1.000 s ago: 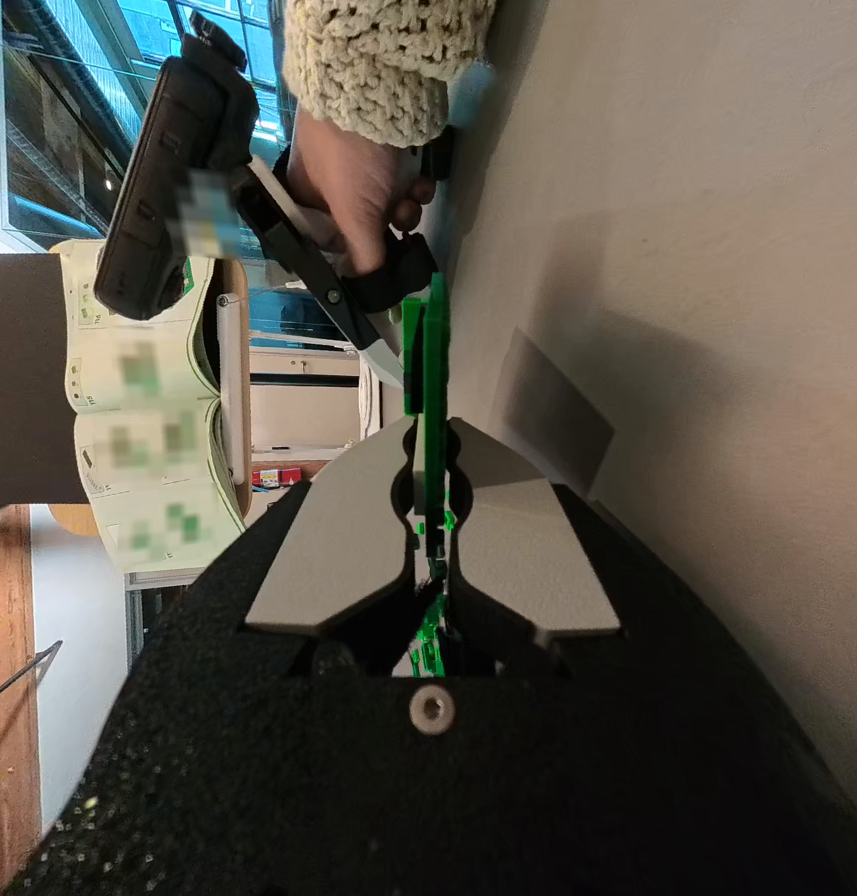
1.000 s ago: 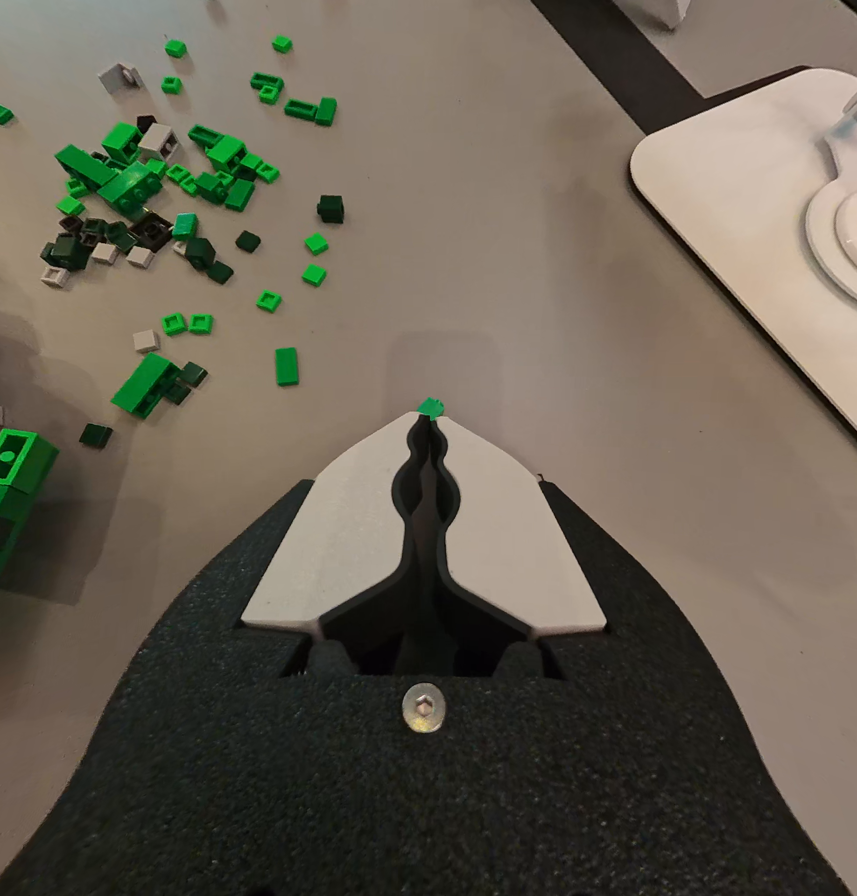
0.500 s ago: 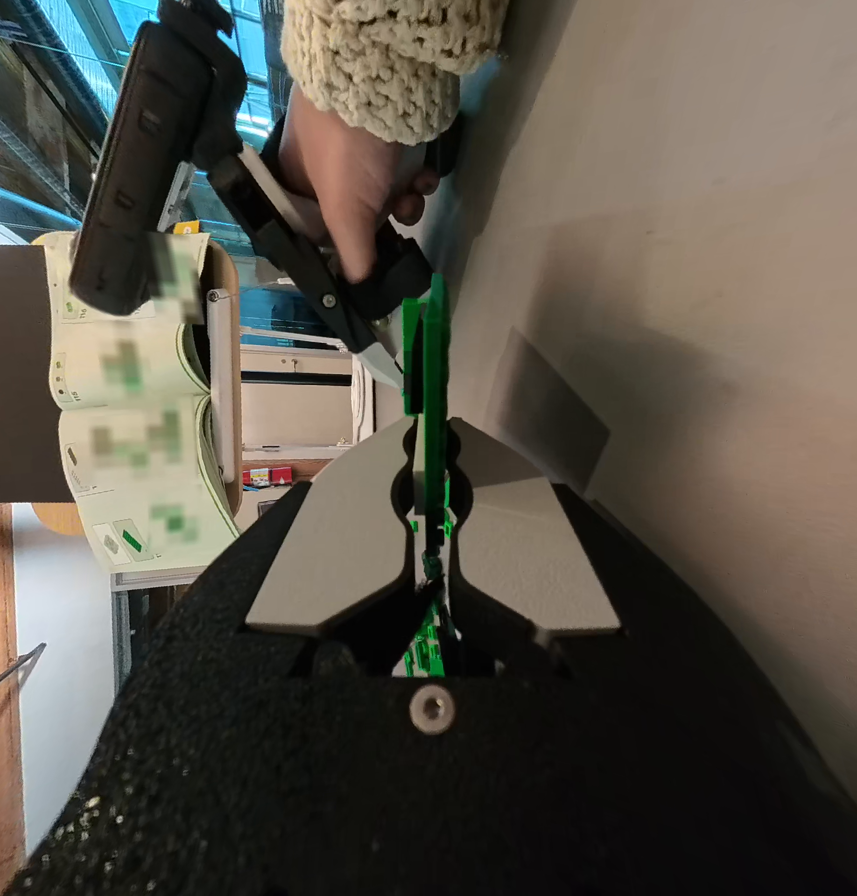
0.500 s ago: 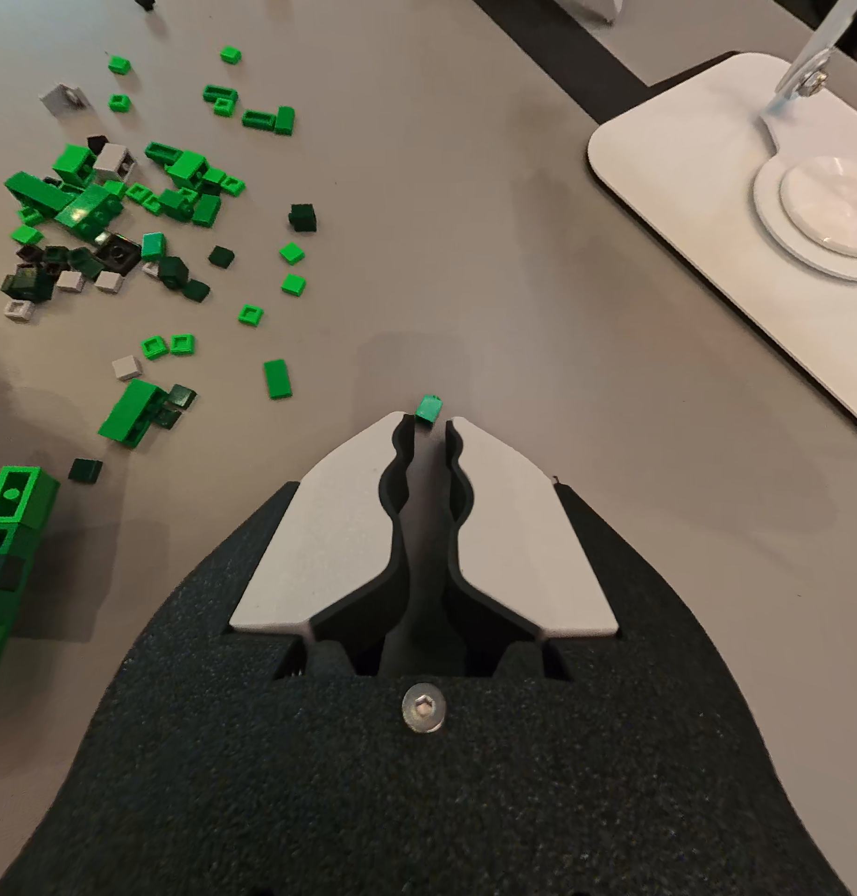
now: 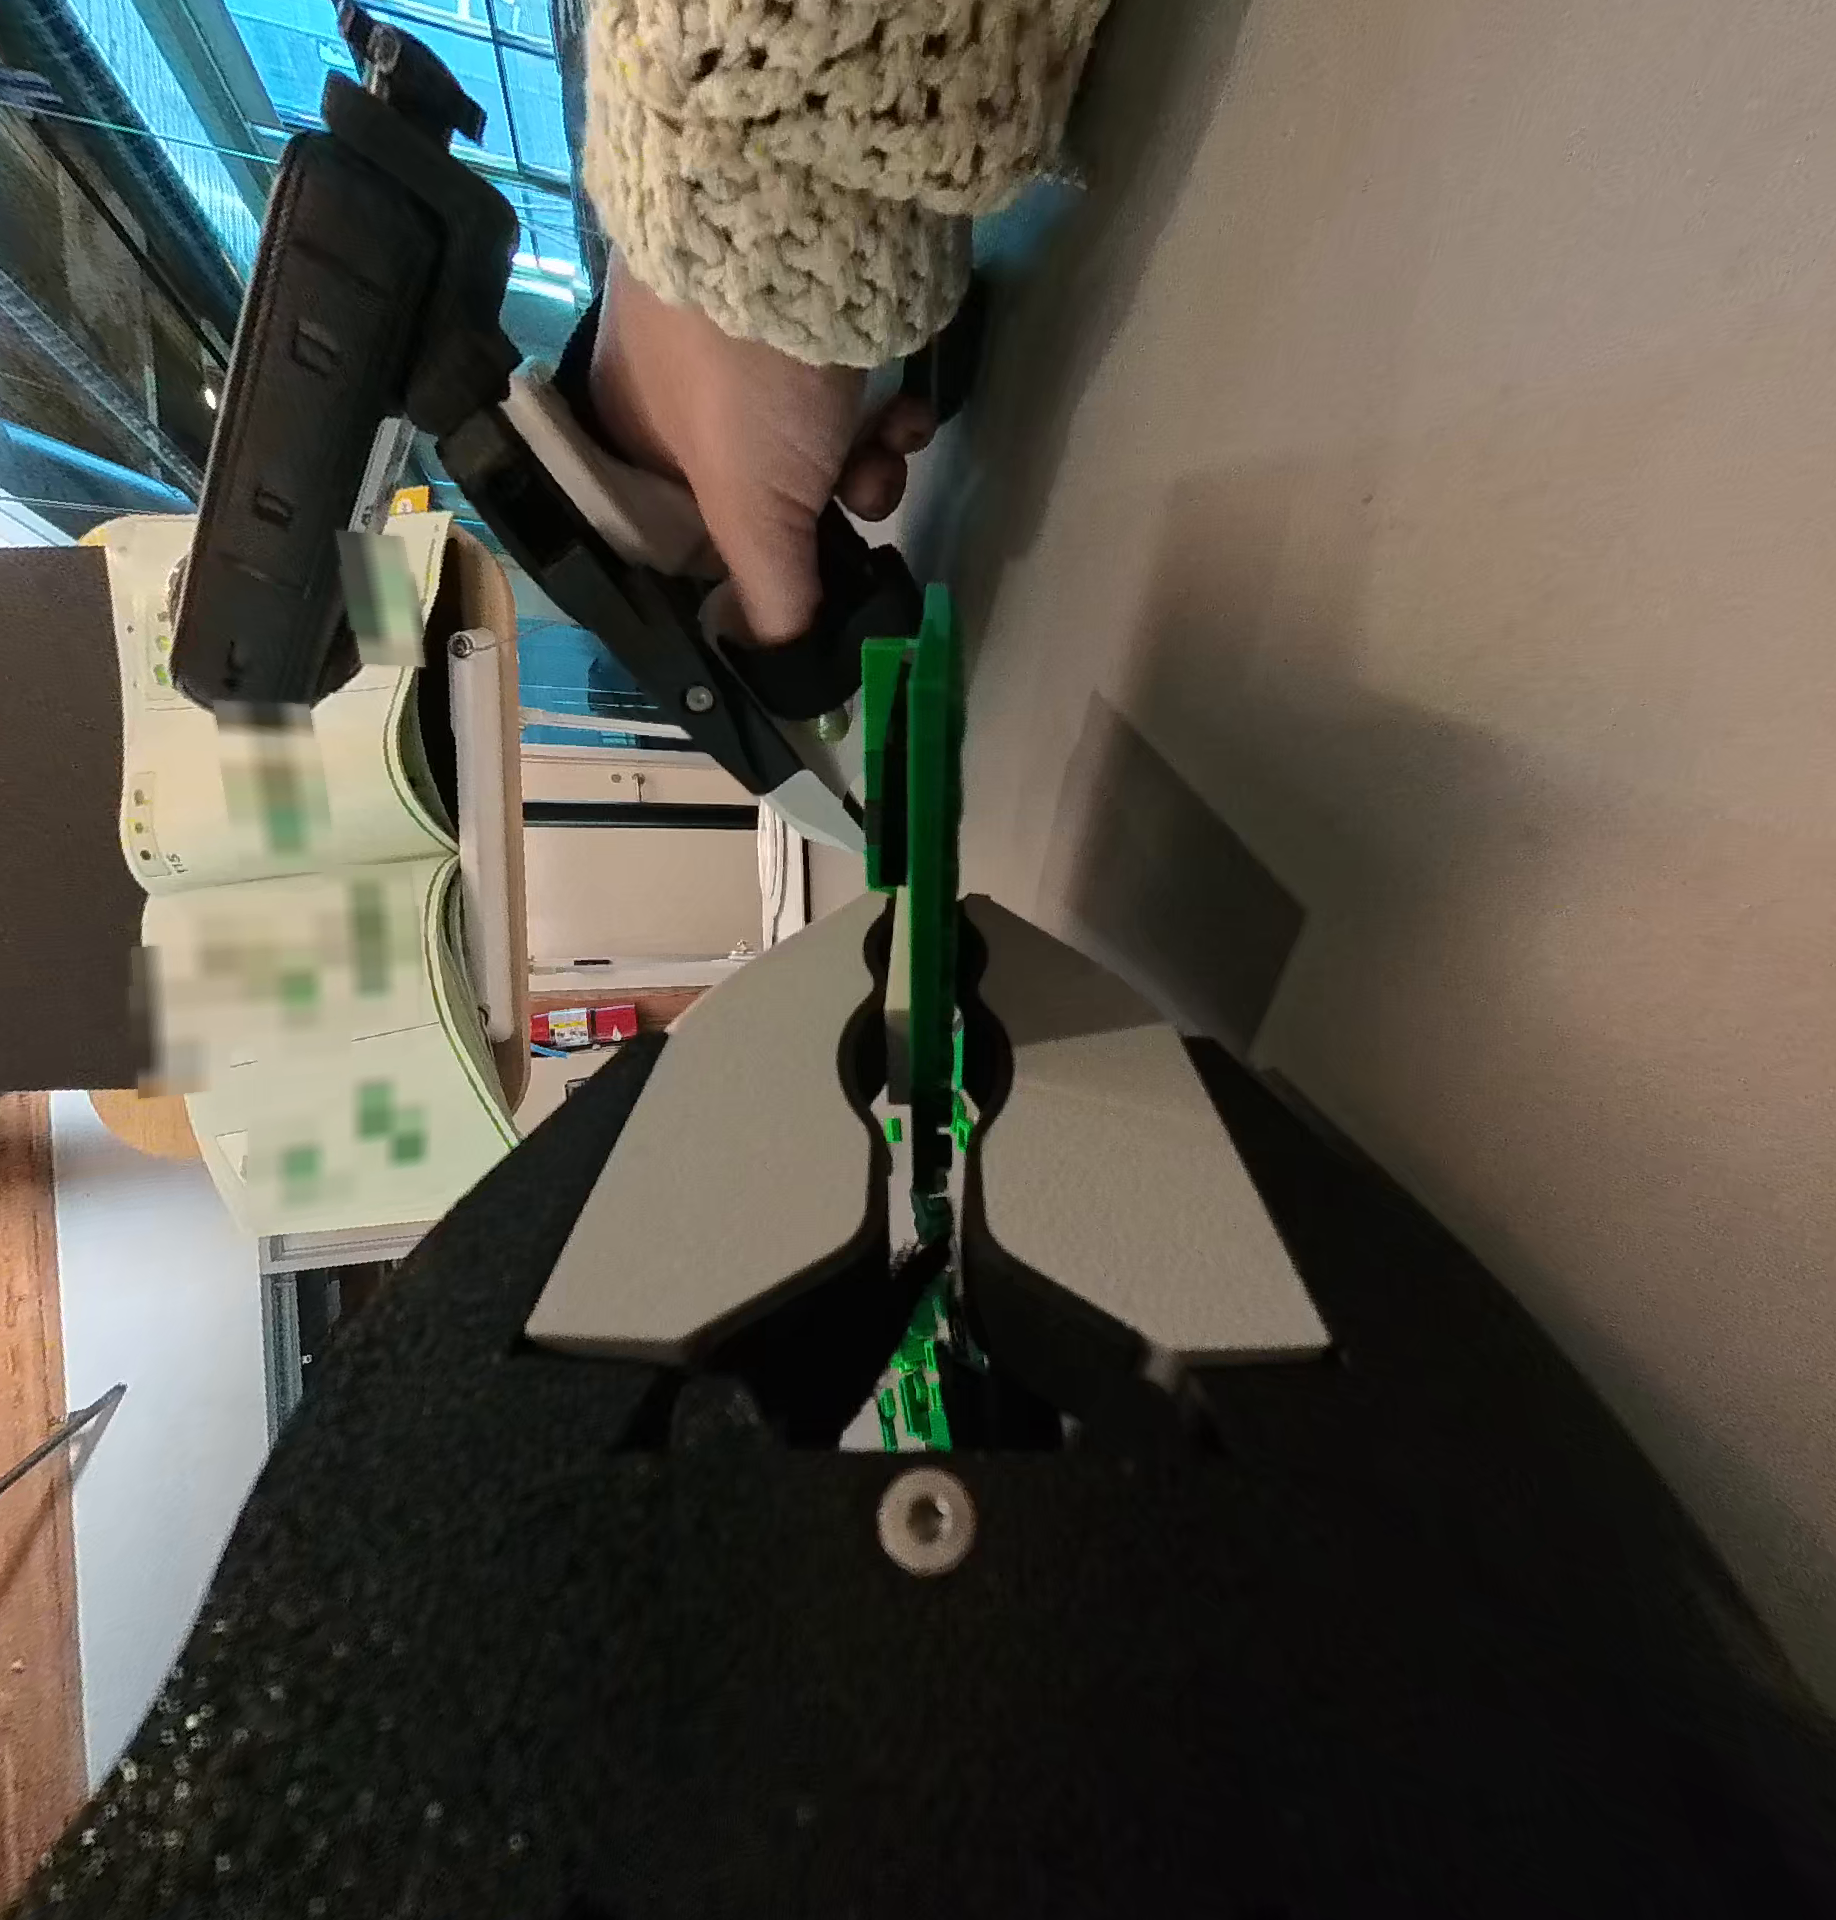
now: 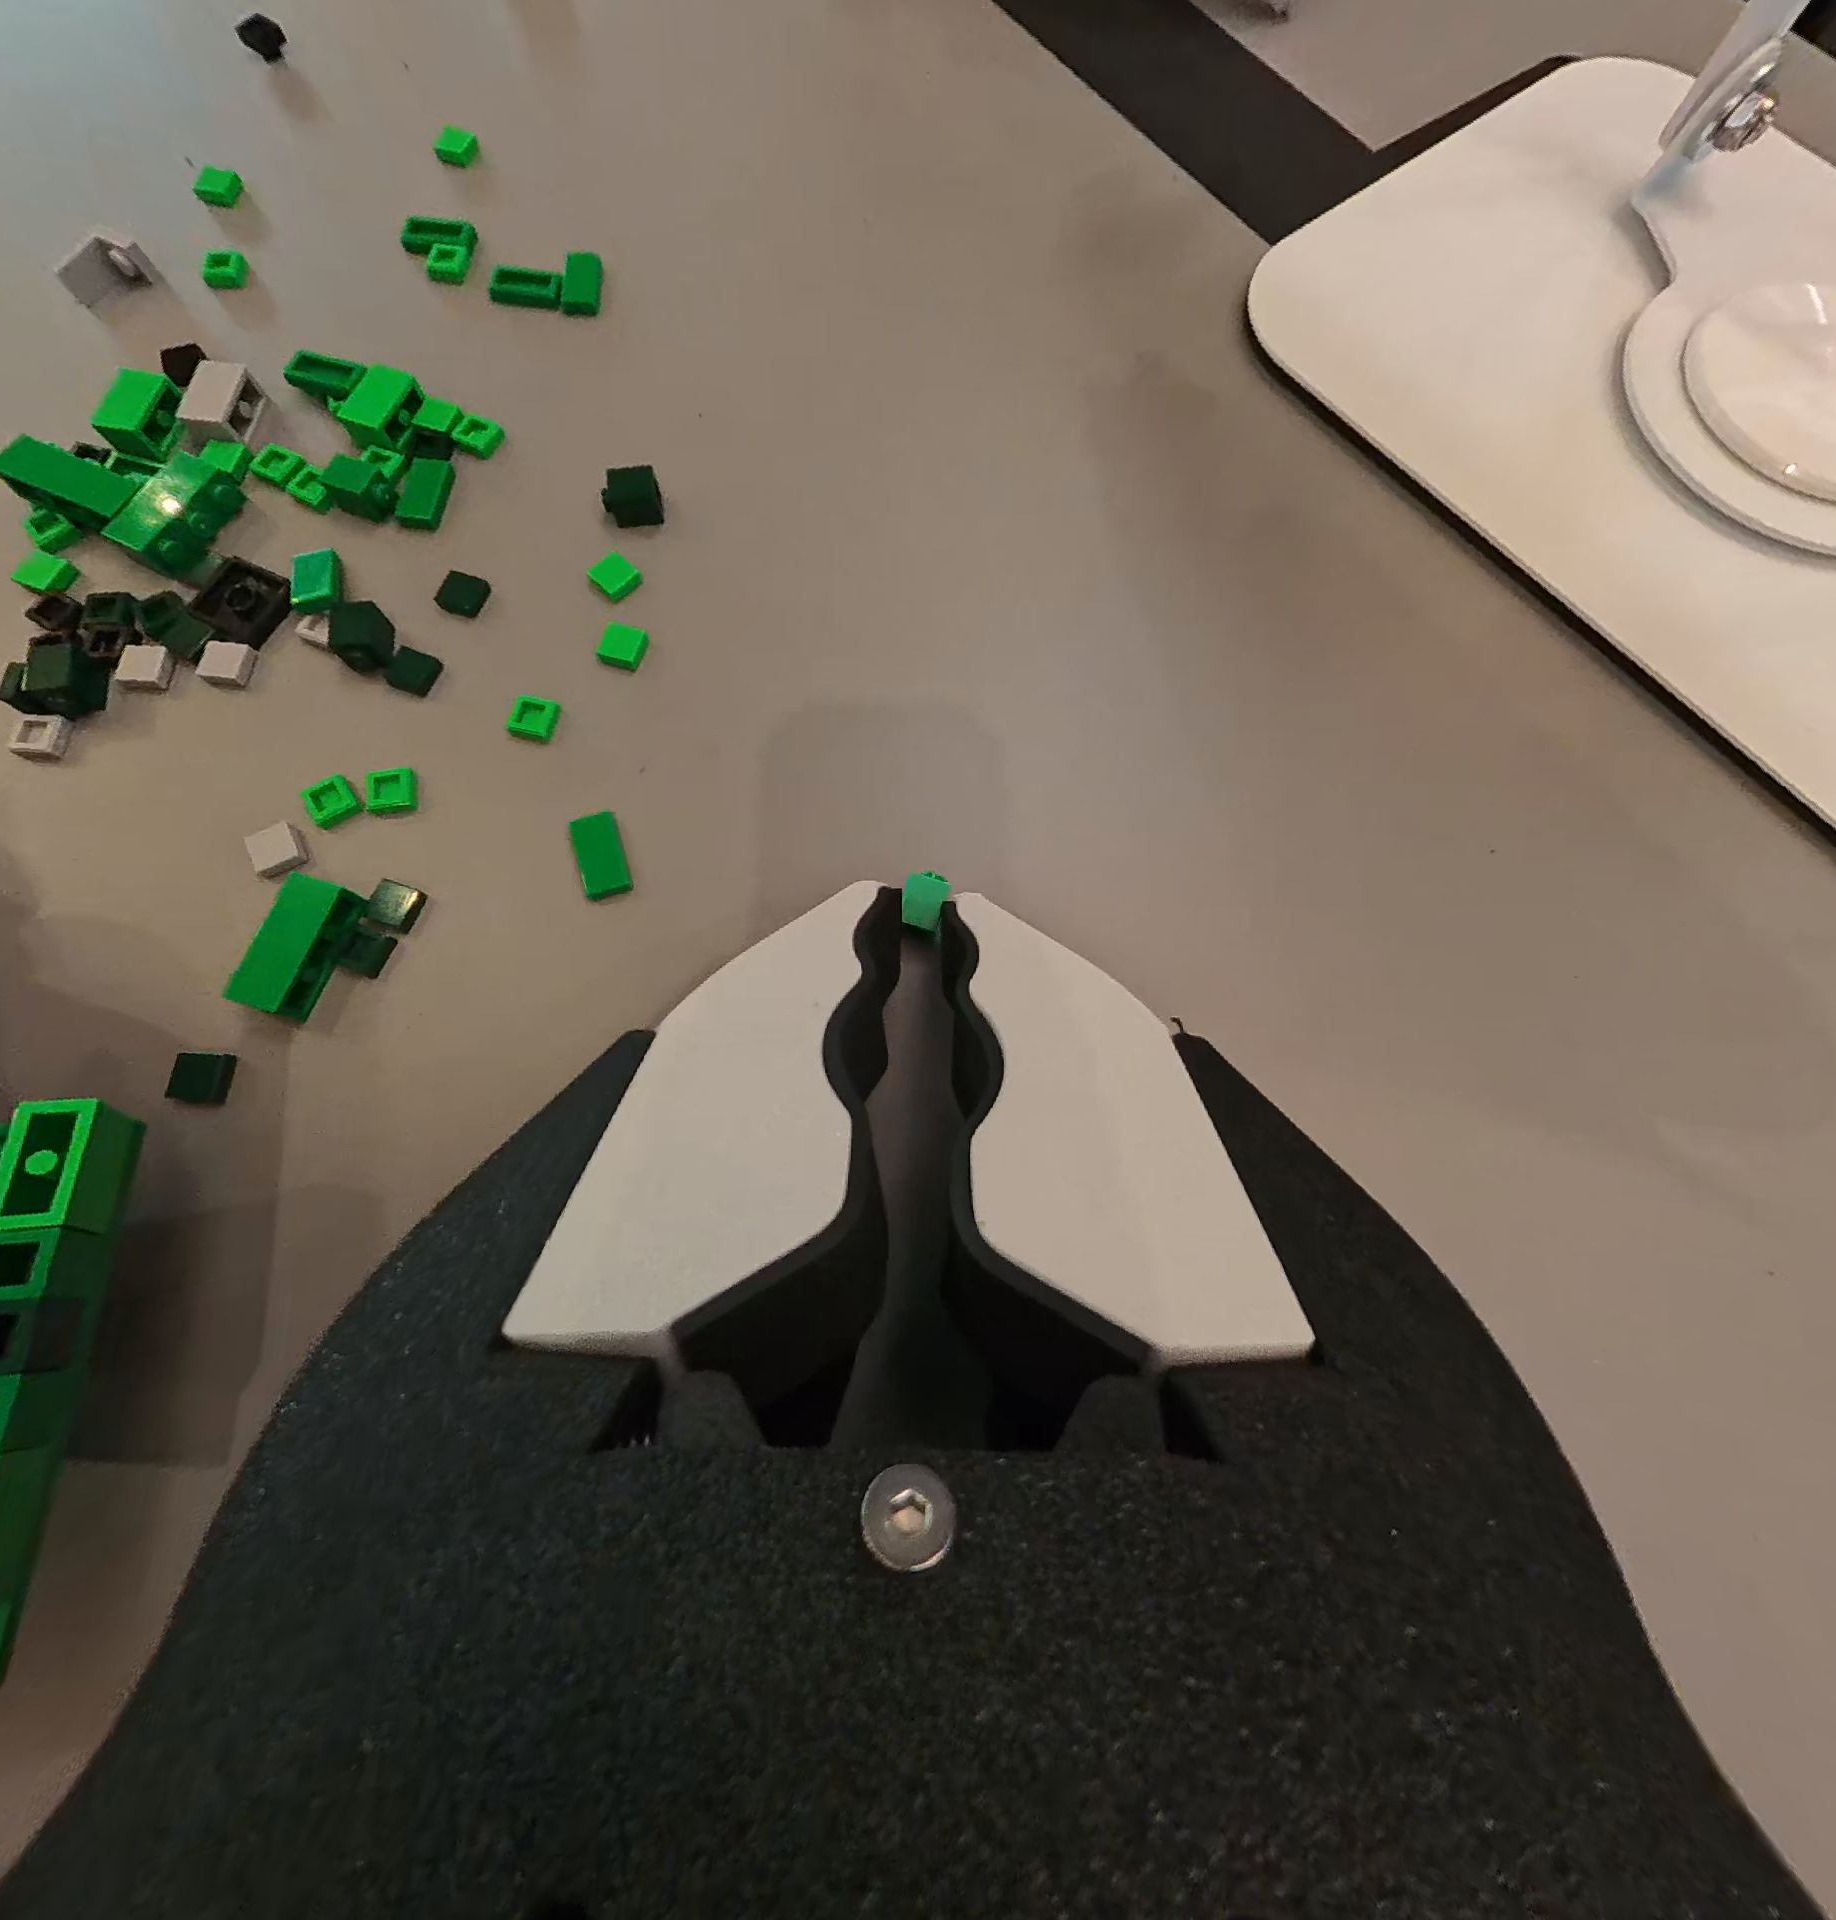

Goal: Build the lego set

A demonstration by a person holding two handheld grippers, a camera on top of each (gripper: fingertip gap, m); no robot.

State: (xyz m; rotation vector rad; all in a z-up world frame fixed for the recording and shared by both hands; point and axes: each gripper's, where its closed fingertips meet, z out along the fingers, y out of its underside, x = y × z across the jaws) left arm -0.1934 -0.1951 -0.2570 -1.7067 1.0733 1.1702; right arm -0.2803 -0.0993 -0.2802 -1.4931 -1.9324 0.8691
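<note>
The lego set looked only partly built. The left gripper (image 5: 919, 925) was clamped on a flat green plate assembly (image 5: 935, 790) held on edge above the grey table (image 6: 997, 468). The right gripper (image 6: 924, 906) pinched one tiny green brick (image 6: 922, 900) at its tips, near the assembly. Many loose green, dark and grey pieces (image 6: 270, 520) lay scattered on the table, so much remained. An open instruction booklet (image 5: 301, 935) stood on a stand. A white lamp base (image 6: 1568, 416) sat to one side, with large windows (image 5: 166, 208) behind.
</note>
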